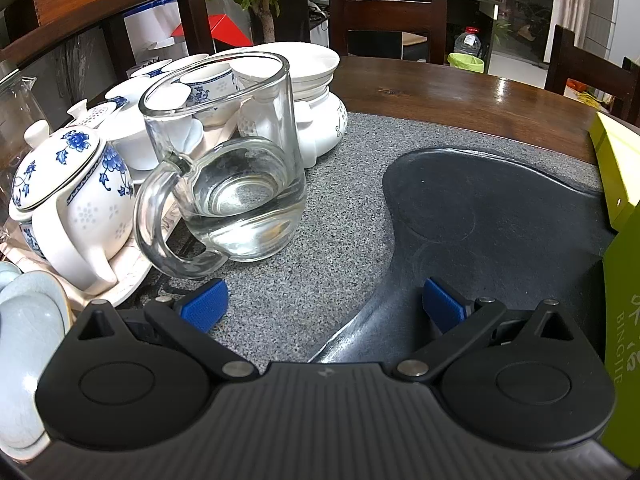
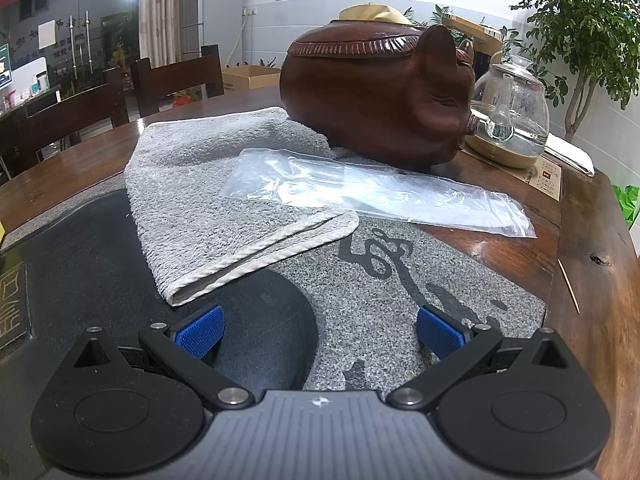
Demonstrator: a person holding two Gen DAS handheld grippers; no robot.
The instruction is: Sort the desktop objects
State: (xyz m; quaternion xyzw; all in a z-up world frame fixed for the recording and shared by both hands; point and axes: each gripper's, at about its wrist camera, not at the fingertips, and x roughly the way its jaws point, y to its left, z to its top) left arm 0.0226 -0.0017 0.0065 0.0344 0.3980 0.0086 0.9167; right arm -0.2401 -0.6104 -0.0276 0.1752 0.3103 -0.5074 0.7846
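A clear glass mug with a handle stands on the grey stone tea tray, just ahead and left of my left gripper, which is open and empty. Left of the mug sits a blue-and-white porcelain teapot with cups and bowls behind it. In the right wrist view a folded grey towel lies ahead of my right gripper, also open and empty. A clear plastic bag rests partly on the towel. Behind it stands a brown pig-shaped pot.
A green box stands close at the left gripper's right. A glass kettle on its base sits at the far right, and a toothpick lies on the wooden table. Dark chairs ring the table's far side.
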